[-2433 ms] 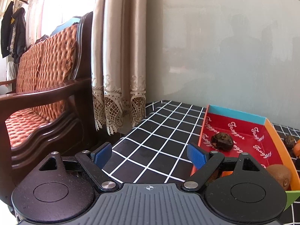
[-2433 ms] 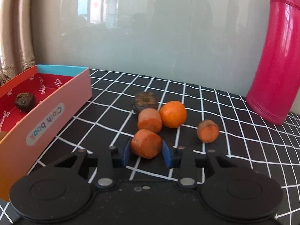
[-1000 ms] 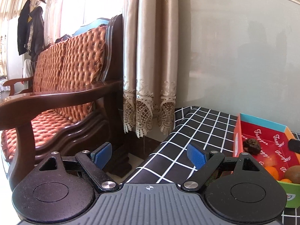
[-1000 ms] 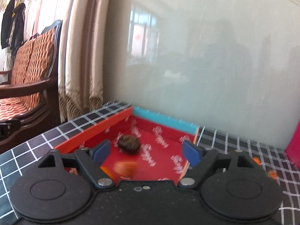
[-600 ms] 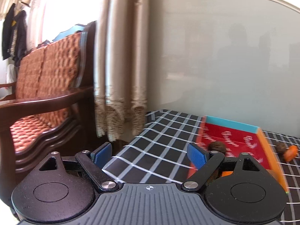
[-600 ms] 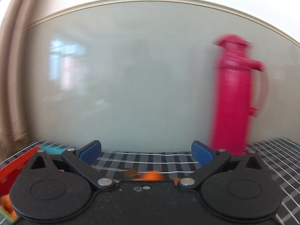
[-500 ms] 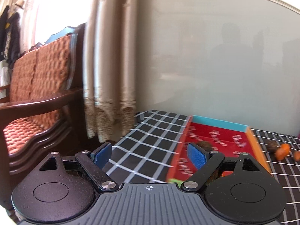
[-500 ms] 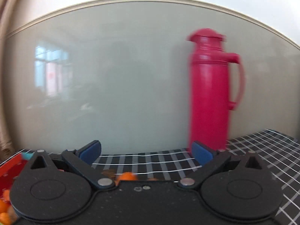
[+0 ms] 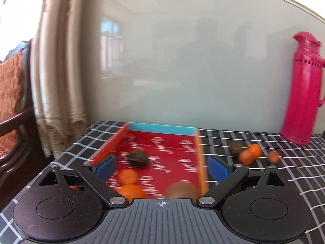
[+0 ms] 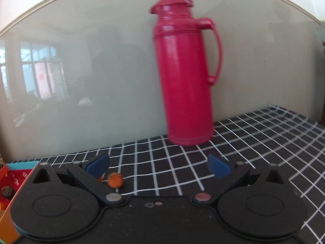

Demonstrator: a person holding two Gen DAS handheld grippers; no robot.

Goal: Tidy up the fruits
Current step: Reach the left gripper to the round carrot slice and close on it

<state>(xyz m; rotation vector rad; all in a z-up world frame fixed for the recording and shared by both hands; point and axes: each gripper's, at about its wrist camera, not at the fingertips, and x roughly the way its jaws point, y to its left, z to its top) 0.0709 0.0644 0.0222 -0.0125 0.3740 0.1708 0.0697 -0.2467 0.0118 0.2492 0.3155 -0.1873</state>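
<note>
In the left wrist view a red-lined cardboard box (image 9: 182, 142) lies on the checked table, holding a dark fruit (image 9: 137, 158), two orange pieces (image 9: 128, 176) and a brown fruit (image 9: 180, 190). My left gripper (image 9: 162, 165) hovers over the box's near end, its jaws opening, nothing between them. To the right of the box lie a dark fruit (image 9: 235, 148) and several orange pieces (image 9: 250, 153). In the right wrist view my right gripper (image 10: 158, 165) stands open and empty over the cloth. An orange piece (image 10: 115, 180) lies by its left finger, and the box (image 10: 12, 174) shows at the left edge.
A tall pink thermos (image 10: 183, 71) stands against the glossy wall panel at the back right, also seen as the thermos (image 9: 302, 89) in the left wrist view. A curtain (image 9: 59, 71) and a wooden sofa (image 9: 12, 105) lie beyond the table's left edge.
Both views have swung to the right. The left gripper now faces the box instead of the sofa and stands a little wider. The right gripper dropped its orange piece into the box and opened.
</note>
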